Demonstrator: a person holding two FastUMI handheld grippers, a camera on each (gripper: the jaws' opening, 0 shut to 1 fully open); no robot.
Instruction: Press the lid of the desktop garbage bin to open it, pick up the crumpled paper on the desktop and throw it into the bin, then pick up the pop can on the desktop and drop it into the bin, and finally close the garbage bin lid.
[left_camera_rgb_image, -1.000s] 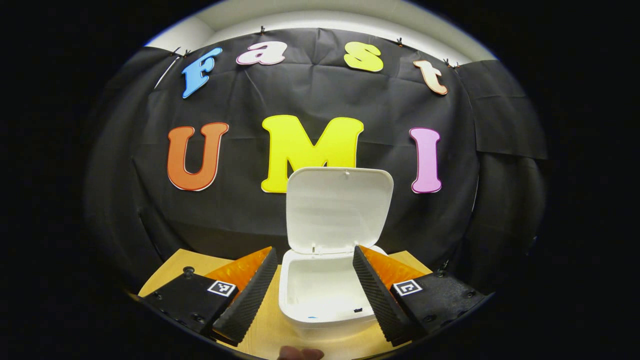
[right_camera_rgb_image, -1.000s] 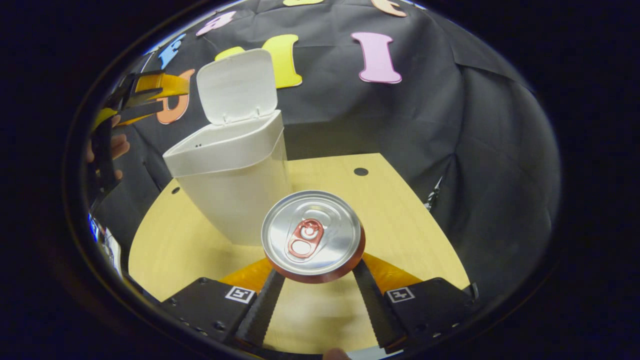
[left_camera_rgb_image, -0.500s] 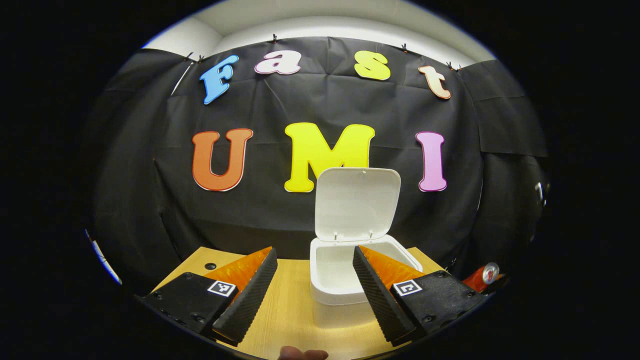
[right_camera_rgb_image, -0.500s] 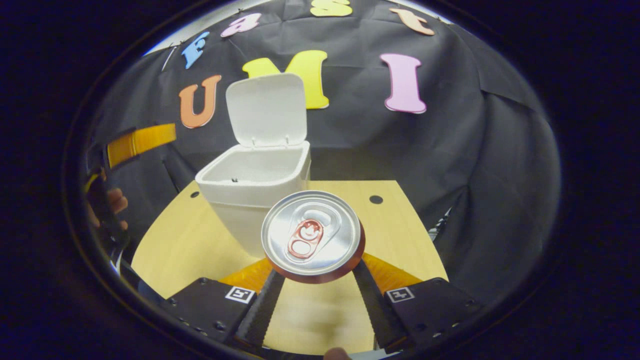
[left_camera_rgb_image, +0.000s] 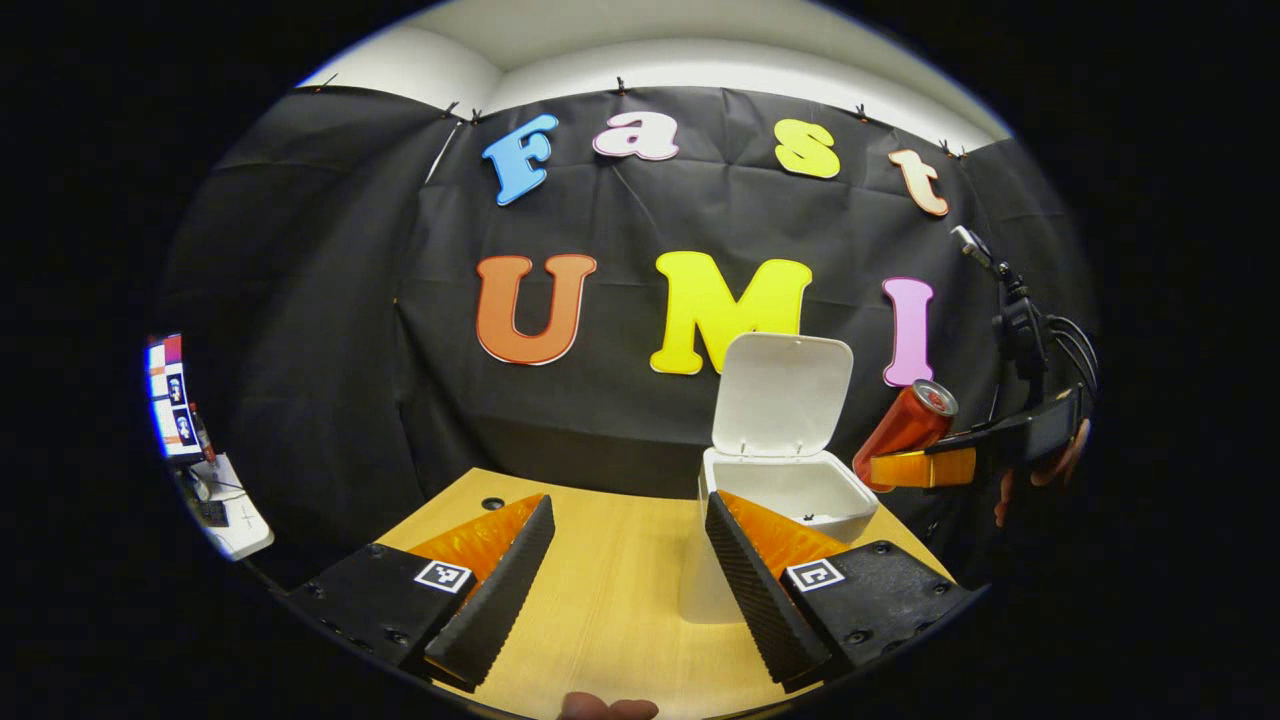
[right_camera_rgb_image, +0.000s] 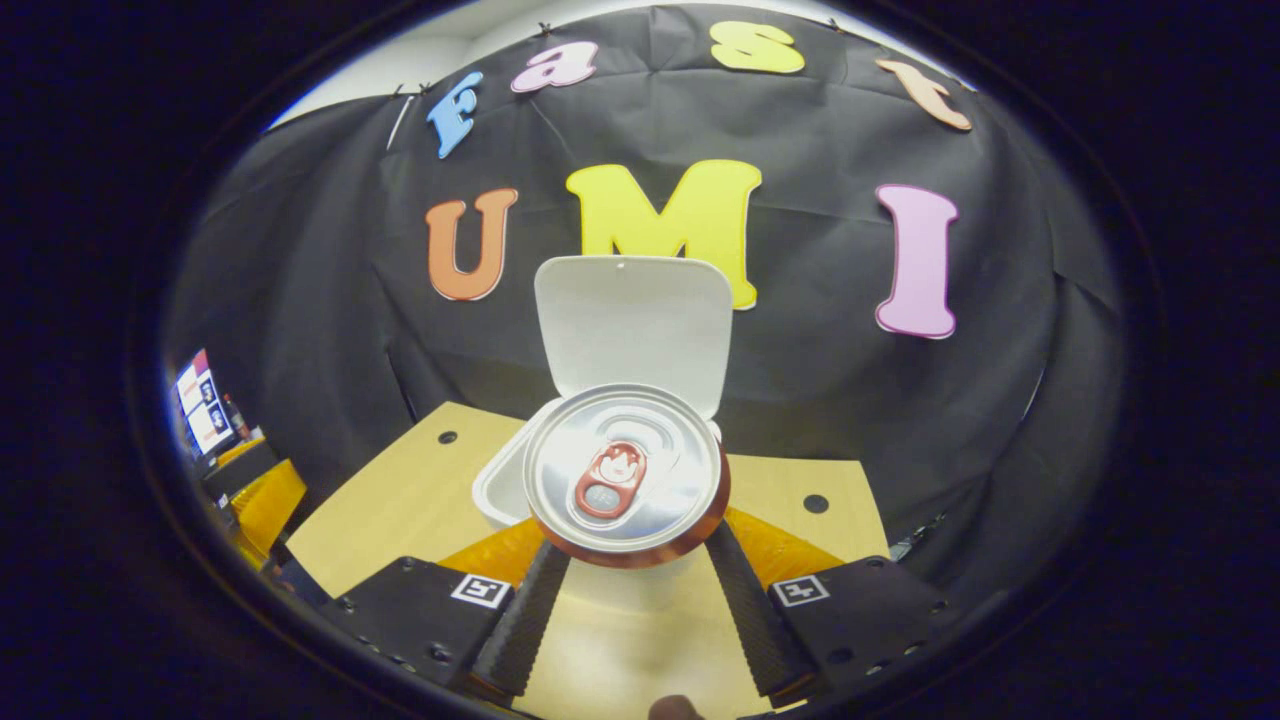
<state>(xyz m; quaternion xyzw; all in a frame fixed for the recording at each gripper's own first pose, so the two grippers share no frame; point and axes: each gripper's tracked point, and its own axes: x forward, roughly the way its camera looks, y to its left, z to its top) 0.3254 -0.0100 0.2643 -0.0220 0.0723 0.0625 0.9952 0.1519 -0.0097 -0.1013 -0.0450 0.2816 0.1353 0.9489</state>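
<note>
Wooden desk (left_camera_rgb_image: 600, 600), bare. White bin (right_camera_rgb_image: 500, 490) on it, lid (right_camera_rgb_image: 632, 325) up. Red can (right_camera_rgb_image: 625, 478) clamped in the right gripper (right_camera_rgb_image: 625, 560), raised near the bin mouth; next it needed centring over the opening, then release. Left gripper (left_camera_rgb_image: 625, 580) open, idle.

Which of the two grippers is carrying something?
The right gripper: its fingers clamp the pop can before the open bin. The left gripper is open, empty.
</note>
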